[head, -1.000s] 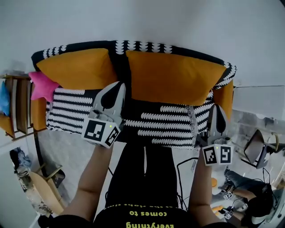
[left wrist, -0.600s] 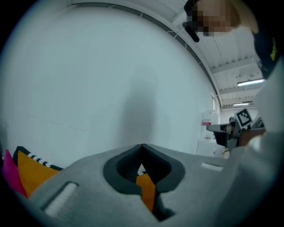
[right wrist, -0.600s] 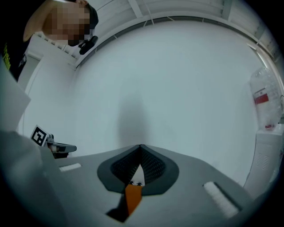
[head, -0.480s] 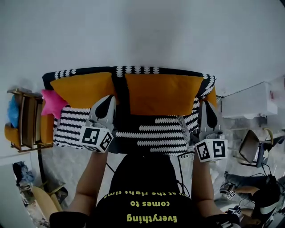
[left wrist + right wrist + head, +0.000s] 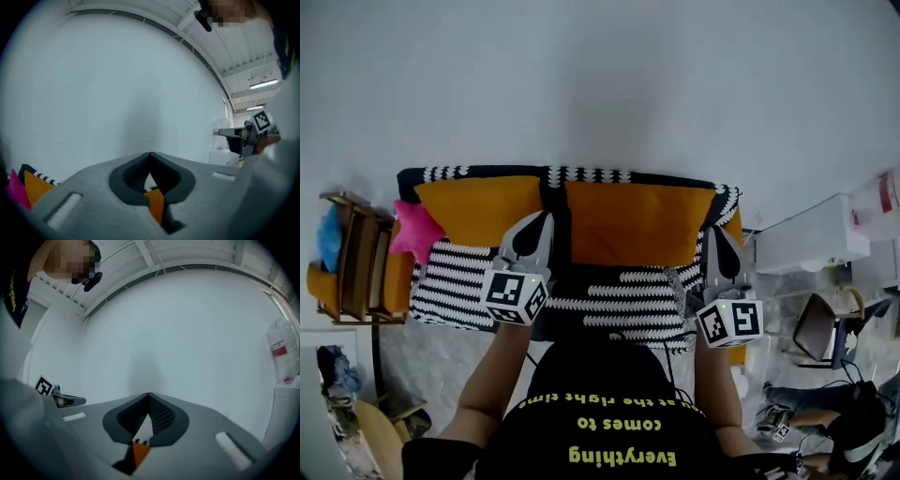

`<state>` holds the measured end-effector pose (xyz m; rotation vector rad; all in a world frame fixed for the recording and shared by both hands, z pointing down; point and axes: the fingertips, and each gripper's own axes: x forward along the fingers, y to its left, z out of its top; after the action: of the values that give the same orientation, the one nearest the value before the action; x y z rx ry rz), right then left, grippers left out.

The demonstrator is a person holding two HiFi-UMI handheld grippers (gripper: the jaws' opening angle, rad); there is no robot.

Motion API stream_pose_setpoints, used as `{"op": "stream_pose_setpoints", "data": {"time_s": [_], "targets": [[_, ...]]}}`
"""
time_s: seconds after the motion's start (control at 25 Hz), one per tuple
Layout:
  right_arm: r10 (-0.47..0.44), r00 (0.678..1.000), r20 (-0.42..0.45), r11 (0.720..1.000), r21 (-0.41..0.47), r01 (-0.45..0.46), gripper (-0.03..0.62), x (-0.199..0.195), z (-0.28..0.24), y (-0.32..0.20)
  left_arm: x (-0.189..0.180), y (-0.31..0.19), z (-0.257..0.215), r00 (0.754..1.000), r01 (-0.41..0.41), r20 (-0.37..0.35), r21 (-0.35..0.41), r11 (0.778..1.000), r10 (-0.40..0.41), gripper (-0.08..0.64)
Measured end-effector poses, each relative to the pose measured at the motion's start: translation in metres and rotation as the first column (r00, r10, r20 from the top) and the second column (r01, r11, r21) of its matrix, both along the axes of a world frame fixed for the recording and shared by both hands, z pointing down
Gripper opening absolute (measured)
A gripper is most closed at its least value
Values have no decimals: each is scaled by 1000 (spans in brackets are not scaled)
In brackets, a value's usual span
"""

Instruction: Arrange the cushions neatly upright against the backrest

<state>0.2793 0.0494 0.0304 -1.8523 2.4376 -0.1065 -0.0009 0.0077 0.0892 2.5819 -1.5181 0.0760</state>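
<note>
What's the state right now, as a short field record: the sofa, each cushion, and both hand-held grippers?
sofa: black-and-white striped cover, set against a white wall
left orange cushion: along the backrest
right orange cushion: along the backrest, beside the left one
pink star cushion: at the sofa's left end
left hand-held gripper: shut, holding nothing
right hand-held gripper: shut, holding nothing
</note>
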Motion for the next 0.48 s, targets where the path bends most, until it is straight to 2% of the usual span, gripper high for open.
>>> {"op": "stream_pose_setpoints", "data": {"time_s": [0.48], "targets": [[-8, 1000, 13, 1000, -8, 8, 11, -4, 1, -4, -2, -8, -5, 999, 27, -24, 5, 1000, -27, 2]]}}
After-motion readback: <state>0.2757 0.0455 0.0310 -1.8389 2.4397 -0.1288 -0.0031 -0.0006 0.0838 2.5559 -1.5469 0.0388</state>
